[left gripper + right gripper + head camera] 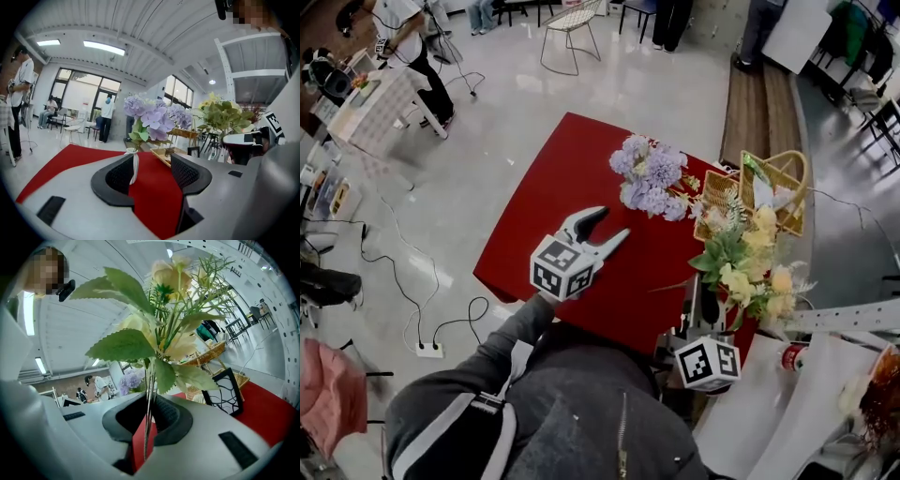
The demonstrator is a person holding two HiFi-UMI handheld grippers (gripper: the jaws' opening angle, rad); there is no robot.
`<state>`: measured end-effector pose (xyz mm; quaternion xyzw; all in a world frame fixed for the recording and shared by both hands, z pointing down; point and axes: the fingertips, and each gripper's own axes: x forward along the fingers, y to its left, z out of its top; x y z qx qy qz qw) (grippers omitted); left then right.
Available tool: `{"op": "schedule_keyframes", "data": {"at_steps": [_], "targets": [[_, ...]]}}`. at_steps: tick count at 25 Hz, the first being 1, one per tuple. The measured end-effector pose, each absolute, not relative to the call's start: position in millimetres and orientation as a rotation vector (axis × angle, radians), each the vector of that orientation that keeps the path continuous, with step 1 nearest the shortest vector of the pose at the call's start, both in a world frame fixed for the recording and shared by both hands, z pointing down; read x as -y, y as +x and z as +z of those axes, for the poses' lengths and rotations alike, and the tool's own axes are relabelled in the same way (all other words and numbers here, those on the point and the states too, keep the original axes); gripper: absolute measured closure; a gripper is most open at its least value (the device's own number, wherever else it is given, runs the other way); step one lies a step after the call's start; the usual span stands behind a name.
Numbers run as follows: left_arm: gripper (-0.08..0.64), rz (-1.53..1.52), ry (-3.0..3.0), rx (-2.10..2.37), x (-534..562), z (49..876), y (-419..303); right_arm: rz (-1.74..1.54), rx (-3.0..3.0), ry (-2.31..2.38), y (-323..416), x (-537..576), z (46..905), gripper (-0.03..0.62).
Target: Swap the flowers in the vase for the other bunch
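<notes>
A bunch of purple hydrangeas (649, 176) stands on the red table (567, 202). In the left gripper view it sits in a slim white vase (135, 165), purple heads (157, 117) above. My left gripper (614, 223) is open and empty, pointing at that bunch from a short way off; the vase shows beyond the gap of the left gripper (152, 171), not touching the fingers. My right gripper (703, 298) is shut on the thin stems (149, 423) of a yellow bunch with green leaves (750, 267), held upright to the right of the vase.
A wicker basket (773, 187) stands at the table's far right, with a black frame stand (225, 390) beside it. A white table with a red can (792, 356) lies at the lower right. People, a wire chair (572, 28) and floor cables (422, 309) surround the table.
</notes>
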<state>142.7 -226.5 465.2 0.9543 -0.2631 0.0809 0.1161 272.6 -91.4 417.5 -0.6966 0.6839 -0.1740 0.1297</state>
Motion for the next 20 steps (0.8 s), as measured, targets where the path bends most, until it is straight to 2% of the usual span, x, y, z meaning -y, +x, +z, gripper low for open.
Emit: {"op": "schedule_keyframes", "data": {"at_steps": [2,7,11,20], "targets": [[0.282,0.269,2.83,0.767,234,465,152,-0.511,-1.989,-2.021,276,94,417,0.56],[0.218,0.43,2.934,0.76,251,483,165,-0.528,-1.976,-2.023,274,97,418,0.56],[0.202,0.534,2.993,0.812,269,497,172,-0.547,-1.956,-2.038,277,97,422,0.56],[0.195,0.445,3.08,0.802,298,494,190,-0.575,-1.912,-2.069,282,96,430,0.56]]}}
